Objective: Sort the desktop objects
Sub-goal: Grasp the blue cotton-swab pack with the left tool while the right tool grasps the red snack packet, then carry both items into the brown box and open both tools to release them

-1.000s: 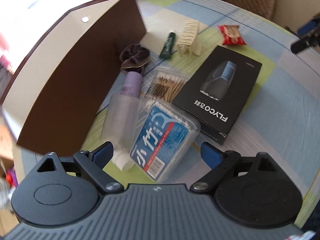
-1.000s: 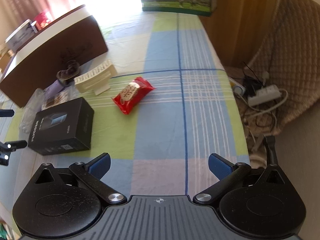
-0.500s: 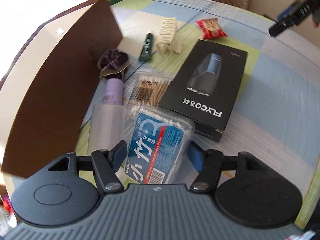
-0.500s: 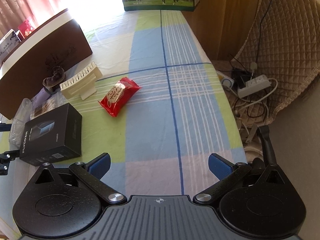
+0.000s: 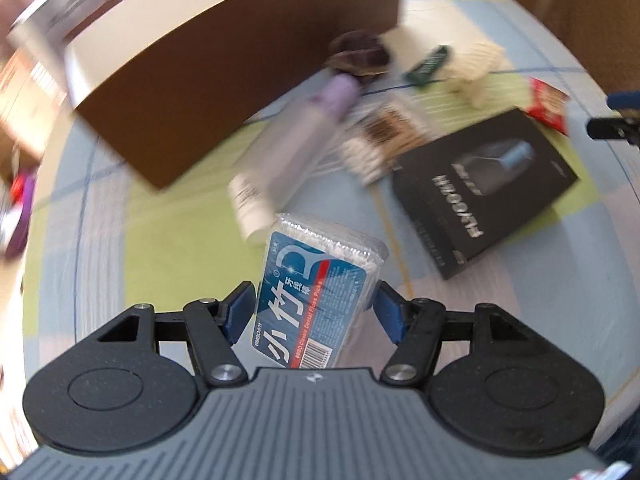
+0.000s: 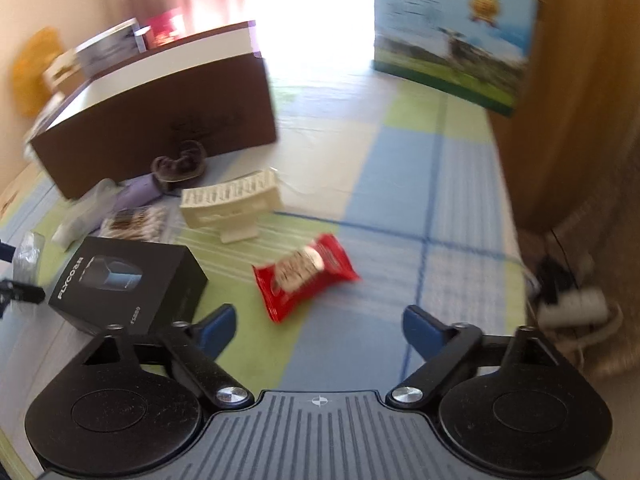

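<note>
Two blue-padded fingers of the left gripper (image 5: pixel 316 310) clamp a clear plastic box of dental floss picks (image 5: pixel 316 296) with a blue label reading "Classic Dental Floss Picks", held between them and lifted off the checked tablecloth (image 5: pixel 160 216). Beyond the fingertips, blurred, lie a lilac tube (image 5: pixel 296 140) and a black cardboard box (image 5: pixel 484 188) printed "FLYCO". The right gripper (image 6: pixel 318 326) hangs with fingers spread wide and nothing between them; just ahead lies a red snack packet (image 6: pixel 306 276), with the brown open storage box (image 6: pixel 160 128) farther off to their left.
</note>
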### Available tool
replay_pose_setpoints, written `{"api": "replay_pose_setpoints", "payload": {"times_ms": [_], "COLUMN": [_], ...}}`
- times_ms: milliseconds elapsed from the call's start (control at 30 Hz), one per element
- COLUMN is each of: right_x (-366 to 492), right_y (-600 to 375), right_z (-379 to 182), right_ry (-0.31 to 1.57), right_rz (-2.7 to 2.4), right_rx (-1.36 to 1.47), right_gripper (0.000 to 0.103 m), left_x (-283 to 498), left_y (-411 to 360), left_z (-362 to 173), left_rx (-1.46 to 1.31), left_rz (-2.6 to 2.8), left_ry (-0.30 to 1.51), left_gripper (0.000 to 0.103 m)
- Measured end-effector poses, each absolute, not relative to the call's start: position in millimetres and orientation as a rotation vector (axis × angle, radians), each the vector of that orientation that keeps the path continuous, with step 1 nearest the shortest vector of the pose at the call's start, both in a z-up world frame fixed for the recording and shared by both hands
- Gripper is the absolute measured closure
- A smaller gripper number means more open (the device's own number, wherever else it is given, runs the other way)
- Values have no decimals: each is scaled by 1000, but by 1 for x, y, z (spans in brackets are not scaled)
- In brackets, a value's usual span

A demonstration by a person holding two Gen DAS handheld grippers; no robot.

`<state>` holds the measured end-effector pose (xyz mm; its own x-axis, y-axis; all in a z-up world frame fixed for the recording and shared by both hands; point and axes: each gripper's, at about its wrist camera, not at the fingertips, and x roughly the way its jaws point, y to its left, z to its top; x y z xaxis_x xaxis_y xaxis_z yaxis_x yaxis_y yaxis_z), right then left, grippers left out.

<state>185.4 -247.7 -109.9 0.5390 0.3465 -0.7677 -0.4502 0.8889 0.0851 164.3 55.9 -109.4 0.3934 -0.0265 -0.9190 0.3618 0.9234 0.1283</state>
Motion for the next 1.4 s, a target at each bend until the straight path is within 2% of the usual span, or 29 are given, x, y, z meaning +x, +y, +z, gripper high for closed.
{"api": "replay_pose_setpoints", "payload": {"times_ms": [100,200,300,500,567,633,933,1400], "right_x": [202,214,220,233,234,235,219,238], "right_y": [-242,-244,-239,-221,-217,-214,-206,-151], "right_z": [-116,-121,-124,-131,-133,-136,-125,-47], "right_ry": [963,1039,1046,1026,1025,1027,1002,881], "right_rz": [467,446,395,254,233,232,288,586], "right_rx": [-114,40,114,122,117,87,-7,-51], "right_gripper": [22,22,25,50,55,76,78,78], "left_x": [164,164,162,162,162,163,163,204], "left_y": [69,80,91,106,109,112,117,110], "left_z": [-110,-110,-109,-107,-105,-104,-90,-20], "left_rx": [279,252,234,205,200,197,197,204], "left_rz": [-178,-120,-74,-22,-19,-18,-43,-156], "left_ry": [1168,1172,1173,1168,1162,1159,1120,952], "left_gripper": [42,42,42,42,42,42,42,42]}}
